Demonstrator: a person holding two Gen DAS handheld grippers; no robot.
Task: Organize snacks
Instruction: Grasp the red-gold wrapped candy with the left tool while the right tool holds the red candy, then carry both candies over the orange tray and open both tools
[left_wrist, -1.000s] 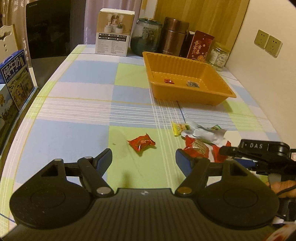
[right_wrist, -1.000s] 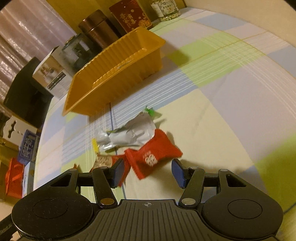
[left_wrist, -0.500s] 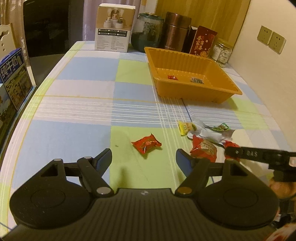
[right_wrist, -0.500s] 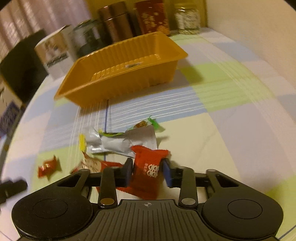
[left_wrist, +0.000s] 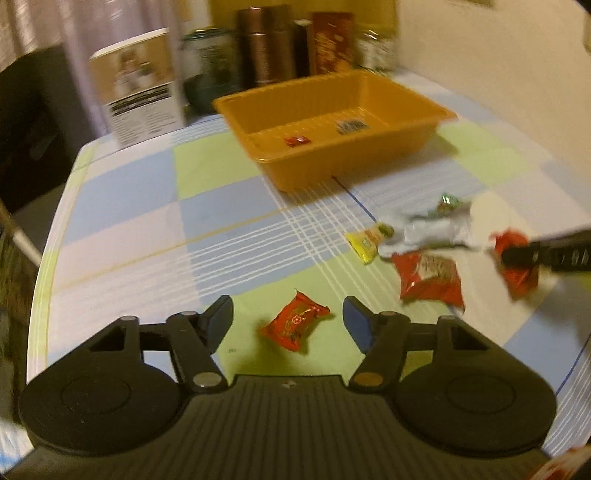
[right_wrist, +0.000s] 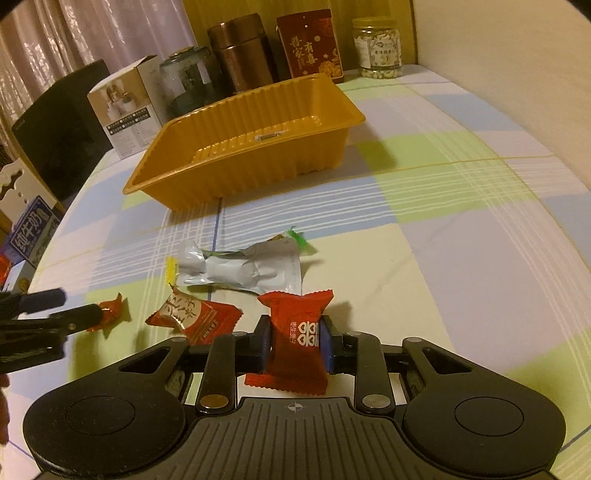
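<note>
Right gripper (right_wrist: 291, 341): clenched on a red candy packet (right_wrist: 295, 339); its jaws have just been closing, and the blue pads (right_wrist: 263, 341) now press the packet's two sides.
Held packet: upright between the fingers, its crimped top above the pads and its lower end hanging below them, over the cream square of the table (right_wrist: 461, 221) towards the near edge.
Left gripper (left_wrist: 288, 325): released, grasping nothing; its jaws have just been closing but stand well apart.
Small red candy (left_wrist: 295, 325): lies on a green square near the table's near edge, between the left fingers and touching neither.
Flat red packet (right_wrist: 194, 317): on the cloth just left of the held packet, apart from the right fingers.
Silver wrapper (right_wrist: 240, 269): beyond the flat red packet, towards the tray, with a yellow packet (left_wrist: 369, 240) at its left end and a green-tipped sweet (right_wrist: 295, 236) at its far right corner.
Tray (right_wrist: 332, 110): orange, towards the table's far edge, well apart from both grippers.
In the tray: one small red sweet (left_wrist: 297, 140) and one dark-printed sweet (left_wrist: 351, 125) on its floor.
Behind the tray: a white box (right_wrist: 127, 107), a glass jar (right_wrist: 188, 81), a copper tin (right_wrist: 242, 51), a red box (right_wrist: 312, 42) and a nut jar (right_wrist: 376, 48) along the far edge.
</note>
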